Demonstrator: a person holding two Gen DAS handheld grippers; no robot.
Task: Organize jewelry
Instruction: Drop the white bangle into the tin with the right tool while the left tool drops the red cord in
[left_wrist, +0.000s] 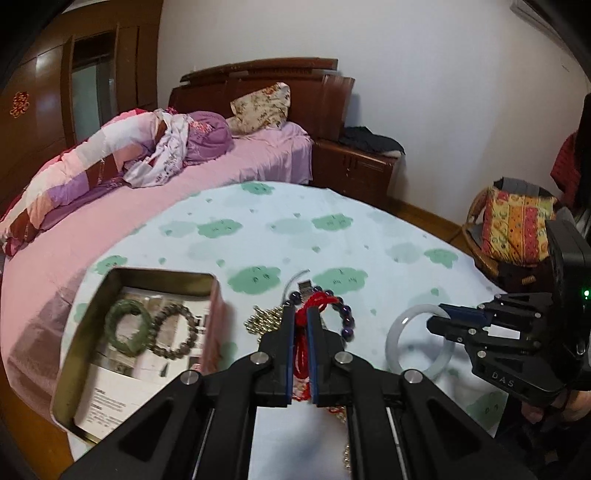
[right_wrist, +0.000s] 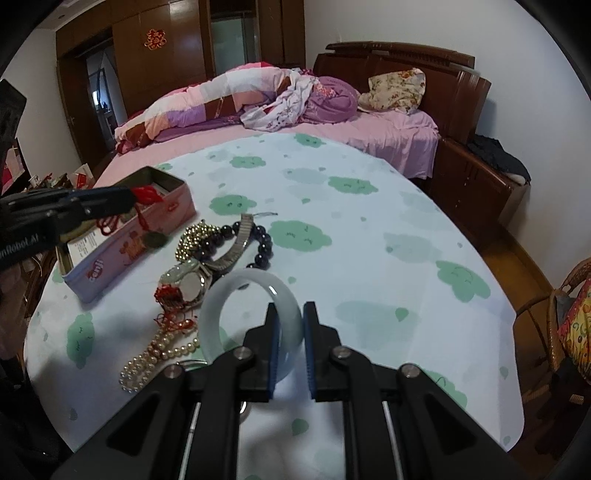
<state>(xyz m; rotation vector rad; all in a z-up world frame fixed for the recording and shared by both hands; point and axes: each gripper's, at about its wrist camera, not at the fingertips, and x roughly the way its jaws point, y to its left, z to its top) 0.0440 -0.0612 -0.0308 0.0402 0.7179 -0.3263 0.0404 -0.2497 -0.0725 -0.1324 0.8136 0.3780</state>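
My left gripper (left_wrist: 301, 314) is shut on a red cord necklace (left_wrist: 314, 301), lifted above the jewelry pile; its green pendant (right_wrist: 155, 240) dangles beside the tin box (right_wrist: 110, 254). In the left wrist view the open tin box (left_wrist: 162, 274) holds a green bangle (left_wrist: 110, 328) and a grey bead bracelet (left_wrist: 194, 325). My right gripper (right_wrist: 290, 310) is shut on a white jade bangle (right_wrist: 236, 284), which rests on the cloth. The pile holds a gold bead chain (right_wrist: 192, 236), a dark bead bracelet (right_wrist: 264, 243), a watch (right_wrist: 192, 286) and a pearl necklace (right_wrist: 155, 354).
The round table wears a white cloth with green clouds (right_wrist: 369, 240). A bed with pink sheets (right_wrist: 388, 136) stands behind it, and a wicker chair with a patterned cushion (right_wrist: 572, 325) is at the right. A nightstand (left_wrist: 354, 166) sits by the headboard.
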